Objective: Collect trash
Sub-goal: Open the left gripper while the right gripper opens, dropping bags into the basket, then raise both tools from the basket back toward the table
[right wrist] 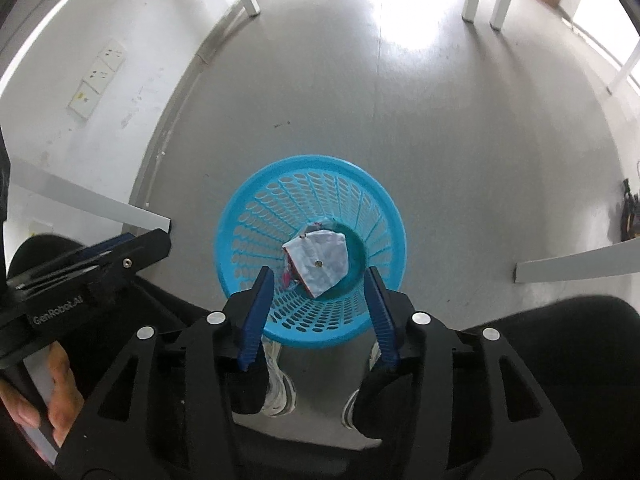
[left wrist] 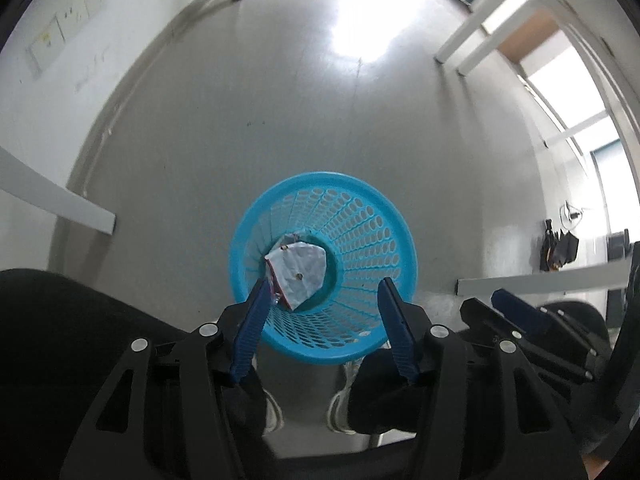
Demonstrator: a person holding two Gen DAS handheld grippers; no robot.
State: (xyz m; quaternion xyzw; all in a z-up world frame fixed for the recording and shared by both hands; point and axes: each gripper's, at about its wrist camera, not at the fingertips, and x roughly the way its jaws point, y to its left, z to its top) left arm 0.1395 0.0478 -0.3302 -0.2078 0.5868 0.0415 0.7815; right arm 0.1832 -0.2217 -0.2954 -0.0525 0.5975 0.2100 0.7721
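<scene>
Now we hold both the left gripper and right gripper over the blue mesh wastebasket, fingers parted and empty; the crumpled wrapper lies at its bottom.

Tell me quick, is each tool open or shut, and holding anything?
Left tool: open, holding nothing; the blue basket shows between its fingers.
Right tool: open, holding nothing, above the same basket.
</scene>
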